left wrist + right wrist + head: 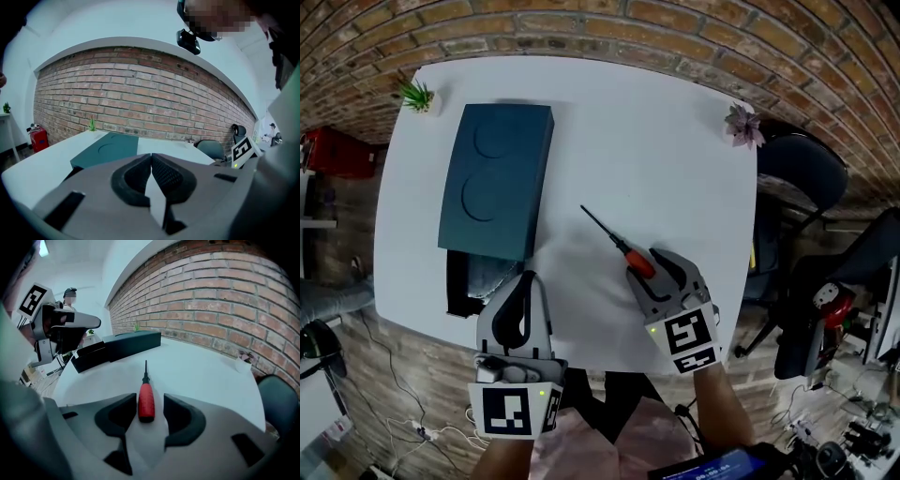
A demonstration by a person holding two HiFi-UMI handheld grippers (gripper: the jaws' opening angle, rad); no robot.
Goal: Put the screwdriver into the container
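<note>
A screwdriver (pixel 623 249) with a red handle and a thin black shaft lies on the white table (pixel 656 159), tip pointing up and left. My right gripper (pixel 652 272) is open around the handle. In the right gripper view the red handle (pixel 146 401) lies between the two pads with a gap on each side. The dark teal container (pixel 495 178) sits at the table's left, its lid slid back so a black opening (pixel 465 281) shows at the near end. My left gripper (pixel 525 284) hovers just right of that opening, shut with nothing in it (pixel 151 158).
A small green plant (pixel 416 95) stands at the far left corner and a purplish plant (pixel 742 125) at the far right corner. A black chair (pixel 802 169) is beyond the right edge. A brick wall (pixel 675 28) runs behind the table.
</note>
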